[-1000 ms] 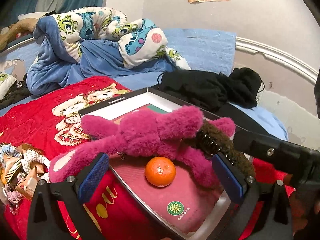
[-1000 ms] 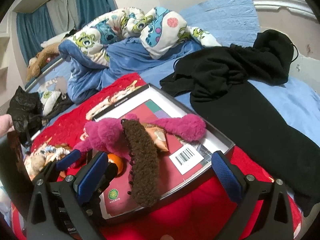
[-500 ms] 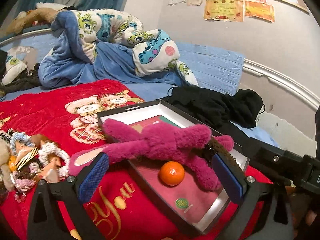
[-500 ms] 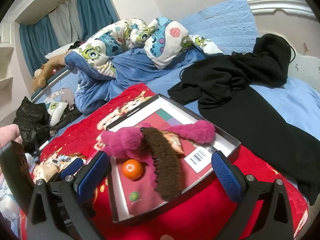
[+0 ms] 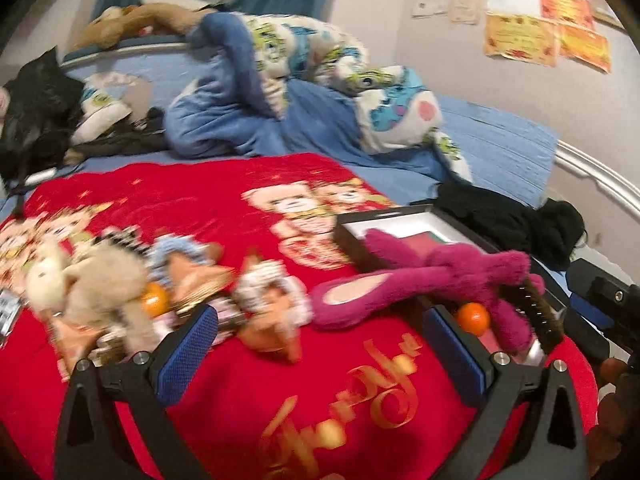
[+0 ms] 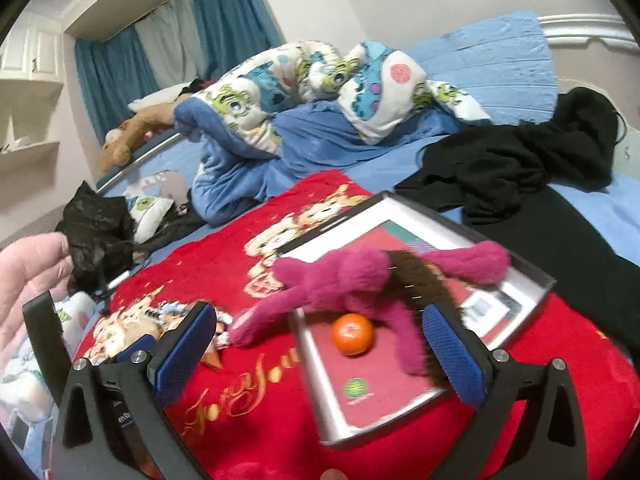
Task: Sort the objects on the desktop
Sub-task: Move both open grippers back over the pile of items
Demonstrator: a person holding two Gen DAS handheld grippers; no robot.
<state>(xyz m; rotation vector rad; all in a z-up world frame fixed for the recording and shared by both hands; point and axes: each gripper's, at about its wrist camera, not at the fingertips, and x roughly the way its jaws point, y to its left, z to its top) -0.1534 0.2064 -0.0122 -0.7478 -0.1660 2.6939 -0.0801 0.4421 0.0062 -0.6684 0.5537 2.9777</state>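
A shallow box (image 6: 324,412) lies on the red blanket (image 5: 248,412). It holds a magenta plush toy (image 6: 344,280), an orange (image 6: 353,334) and a brown furry hair clip (image 6: 416,284); the plush's leg hangs over the box's left rim. The left wrist view shows the same box (image 5: 384,216), plush (image 5: 440,272) and orange (image 5: 473,318) at right. A pile of small toys and hair ties (image 5: 120,280) with a second orange (image 5: 155,300) lies at left. My left gripper (image 5: 320,356) is open and empty above the blanket. My right gripper (image 6: 316,356) is open and empty, near the box's front.
A blue and cartoon-print duvet (image 6: 304,92) is heaped at the back. Black clothes (image 6: 520,168) lie to the right of the box. A black bag (image 6: 96,232) sits at the bed's left edge. The other gripper's handle (image 5: 604,304) shows at right.
My left gripper has swung left, away from the box, so the toy pile now lies ahead. My right gripper has backed off a little; the box looks smaller.
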